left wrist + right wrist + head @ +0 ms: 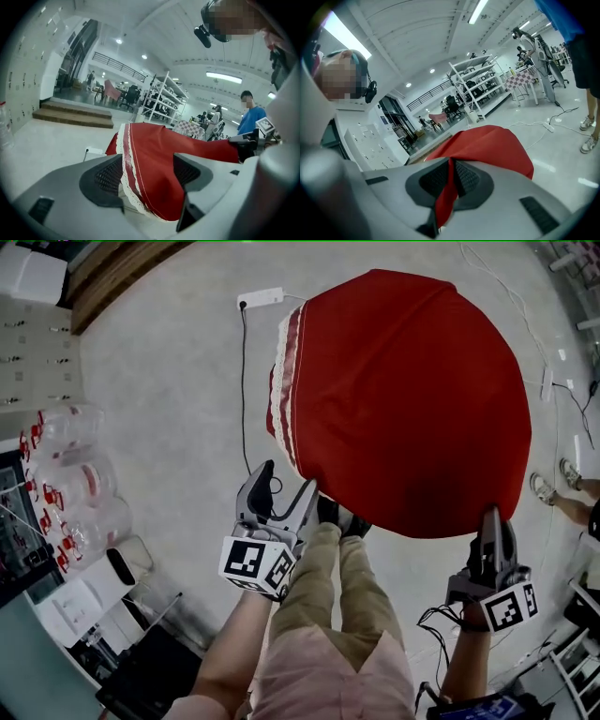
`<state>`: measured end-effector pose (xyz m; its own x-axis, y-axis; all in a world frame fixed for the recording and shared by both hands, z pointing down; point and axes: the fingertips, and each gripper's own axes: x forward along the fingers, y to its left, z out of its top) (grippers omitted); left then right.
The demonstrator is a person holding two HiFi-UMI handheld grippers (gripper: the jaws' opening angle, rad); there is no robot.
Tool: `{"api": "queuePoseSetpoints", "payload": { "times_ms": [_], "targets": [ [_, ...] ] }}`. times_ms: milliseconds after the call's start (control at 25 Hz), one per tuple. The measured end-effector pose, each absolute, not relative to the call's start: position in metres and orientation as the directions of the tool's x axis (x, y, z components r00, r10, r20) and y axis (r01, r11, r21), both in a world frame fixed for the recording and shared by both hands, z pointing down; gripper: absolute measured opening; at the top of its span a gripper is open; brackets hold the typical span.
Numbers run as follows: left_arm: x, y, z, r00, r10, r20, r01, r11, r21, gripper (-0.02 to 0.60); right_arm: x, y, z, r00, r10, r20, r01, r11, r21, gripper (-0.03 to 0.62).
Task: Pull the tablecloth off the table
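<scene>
1. In the head view, the red tablecloth (403,399) is seen spread wide ahead of the person, with its lace hem (278,381) turned to the left. No table can be made out beneath it, so whether the tablecloth has cleared the table cannot be told. The left gripper (289,479) is held at the near left corner of the tablecloth, and the right gripper (494,519) at its near right edge. A power strip (261,298) is seen on the floor (159,409) beyond.

2. In the left gripper view, the jaws are seen standing apart. The hem and a fold of red cloth hang between them, but they are not pinched by either pad.

3. In the right gripper view, the jaws are closed together on a thin fold of the tablecloth, which is clamped between the pads and fans out ahead of them.

4. The step in hand is judged to be the pull itself, carried on the right side only. For the next move, the left jaws would have to be closed on the hem. Both grippers could then be drawn back evenly toward the person, so that the tablecloth is not dragged askew.
</scene>
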<state>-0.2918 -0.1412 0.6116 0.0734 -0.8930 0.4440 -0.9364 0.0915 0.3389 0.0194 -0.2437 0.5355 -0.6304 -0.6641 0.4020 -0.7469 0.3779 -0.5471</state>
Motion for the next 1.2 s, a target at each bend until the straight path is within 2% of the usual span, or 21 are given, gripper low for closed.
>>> {"api": "queuePoseSetpoints", "payload": {
  "times_ms": [320, 520, 880, 920, 1040, 1200],
  "targets": [
    [-0.302, -0.167, 0.65, 0.114, -0.919, 0.377, -0.82, 0.127, 0.558, 0.416, 0.021, -0.243, 0.544, -0.637, -0.654, 0.407, -0.745, 0.386, -0.544, 0.029],
    [-0.305, -0.178, 0.661, 0.114, -0.921, 0.373, -0.793, 0.142, 0.592, 0.42, 0.024, -0.242, 0.55, -0.63, -0.649, 0.426, -0.756, 0.386, -0.528, 0.029],
    [-0.308, -0.181, 0.651, 0.095, -0.892, 0.442, -0.853, 0.156, 0.499, 0.413, 0.02, -0.241, 0.546, -0.636, -0.65, 0.416, -0.751, 0.397, -0.528, 0.029],
    [-0.31, -0.18, 0.649, 0.079, -0.886, 0.456, -0.86, 0.171, 0.481, 0.395, 0.019, -0.241, 0.546, -0.637, -0.65, 0.415, -0.751, 0.399, -0.526, 0.029],
    [-0.316, -0.179, 0.641, 0.03, -0.874, 0.486, -0.877, 0.21, 0.432, 0.212, 0.018, -0.243, 0.546, -0.636, -0.65, 0.416, -0.755, 0.412, -0.51, 0.029],
    [-0.312, -0.186, 0.638, 0.039, -0.863, 0.503, -0.891, 0.198, 0.409, 0.169, 0.019, -0.244, 0.548, -0.637, -0.65, 0.414, -0.753, 0.411, -0.514, 0.029]
  ]
}}
